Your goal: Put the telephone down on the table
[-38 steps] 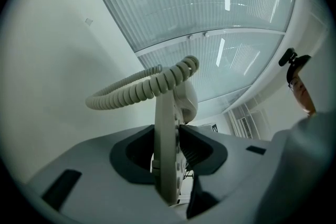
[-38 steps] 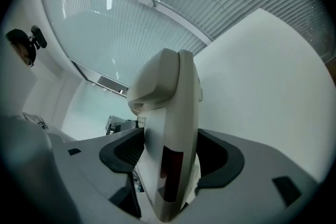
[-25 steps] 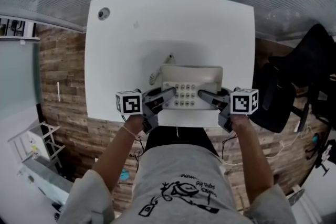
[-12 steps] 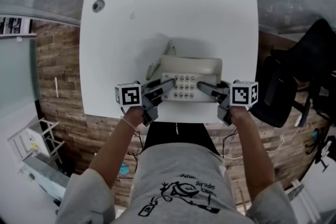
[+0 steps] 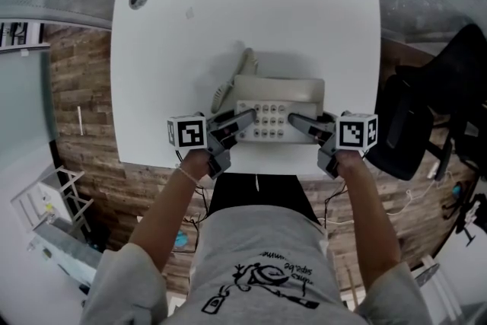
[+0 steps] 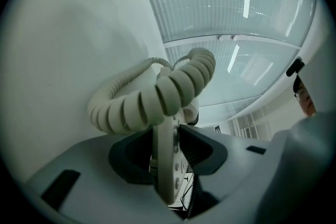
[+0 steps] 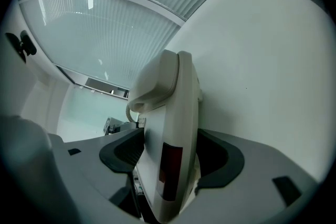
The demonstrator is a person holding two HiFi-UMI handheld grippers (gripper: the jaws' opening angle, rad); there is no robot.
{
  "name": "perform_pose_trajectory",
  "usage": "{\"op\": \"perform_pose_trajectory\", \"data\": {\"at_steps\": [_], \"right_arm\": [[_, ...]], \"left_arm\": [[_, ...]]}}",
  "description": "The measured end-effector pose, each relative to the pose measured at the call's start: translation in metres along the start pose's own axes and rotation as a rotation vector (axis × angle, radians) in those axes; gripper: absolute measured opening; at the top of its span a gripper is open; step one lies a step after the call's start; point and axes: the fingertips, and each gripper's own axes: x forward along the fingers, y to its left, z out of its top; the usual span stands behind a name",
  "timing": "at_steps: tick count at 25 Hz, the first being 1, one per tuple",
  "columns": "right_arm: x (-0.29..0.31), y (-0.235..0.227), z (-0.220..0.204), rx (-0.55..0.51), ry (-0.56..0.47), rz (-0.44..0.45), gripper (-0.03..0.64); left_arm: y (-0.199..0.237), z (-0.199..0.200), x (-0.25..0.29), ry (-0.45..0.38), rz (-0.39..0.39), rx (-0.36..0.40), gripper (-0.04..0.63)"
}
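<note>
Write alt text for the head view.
A person grips a beige telephone from both sides, left gripper and right gripper each clamped on an edge, over the near side of a white table. Its coiled cord curls out at its left.

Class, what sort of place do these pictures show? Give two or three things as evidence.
Probably an office or meeting room: a white table, a corded telephone and a black chair beside the table.

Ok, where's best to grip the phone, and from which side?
Its thin side edges, one gripper per side: it is wide but slim. The left gripper and right gripper hold the phone so. Avoid the cord, rear left.
</note>
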Motion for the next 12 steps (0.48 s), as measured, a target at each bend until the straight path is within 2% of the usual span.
{"op": "perform_pose_trajectory", "data": {"at_steps": [3, 12], "right_arm": [[0.0, -0.002, 0.001, -0.011, 0.003, -0.01, 0.31], [-0.001, -0.003, 0.003, -0.007, -0.02, -0.034, 0.31]], "left_arm": [[0.008, -0.001, -0.001, 0.003, 0.035, -0.015, 0.14], [0.012, 0.002, 0.002, -0.003, 0.047, -0.004, 0.144]]}}
